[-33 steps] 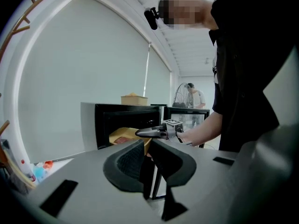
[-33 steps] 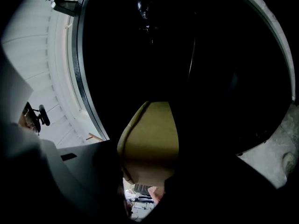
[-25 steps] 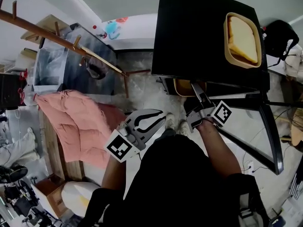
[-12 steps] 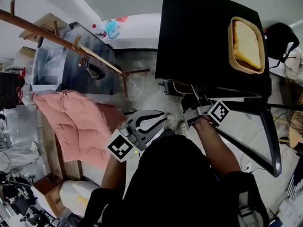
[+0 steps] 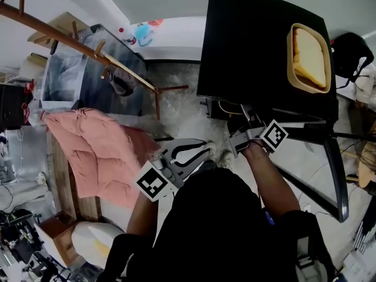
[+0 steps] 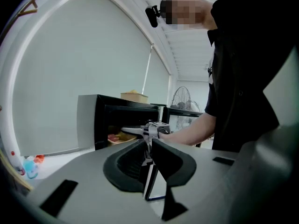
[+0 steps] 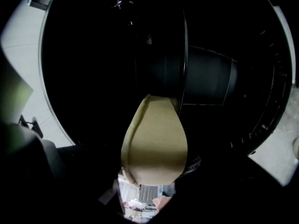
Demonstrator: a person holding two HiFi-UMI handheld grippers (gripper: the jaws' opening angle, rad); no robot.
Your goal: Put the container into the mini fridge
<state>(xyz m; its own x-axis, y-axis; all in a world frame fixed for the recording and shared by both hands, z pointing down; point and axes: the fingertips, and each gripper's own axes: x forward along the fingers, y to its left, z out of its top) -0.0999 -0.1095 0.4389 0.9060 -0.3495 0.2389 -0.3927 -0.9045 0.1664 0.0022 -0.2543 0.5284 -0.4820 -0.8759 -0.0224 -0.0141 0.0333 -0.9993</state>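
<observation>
The black mini fridge [image 5: 252,46] stands open, its door [image 5: 329,175] swung out to the right. My right gripper [image 5: 245,122] reaches into the fridge mouth under the top edge. Its jaws are opening, with the beige container [image 7: 154,143] between them in the dark interior. In the left gripper view the container [image 6: 119,136] rests inside the fridge [image 6: 88,120] at the tip of the right gripper [image 6: 140,130]. My left gripper [image 5: 200,150] hangs shut and empty near my waist, pointing at the fridge.
A second beige container [image 5: 309,57] with pale food sits on top of the fridge. A wooden coat rack [image 5: 88,46] and a pink quilt [image 5: 100,151] lie to the left. A fan [image 6: 183,97] stands behind the fridge door.
The beige container, showing under the fridge's top edge a second ago, is now almost hidden from the head view. The right gripper stays at the fridge mouth. The left gripper has barely moved.
</observation>
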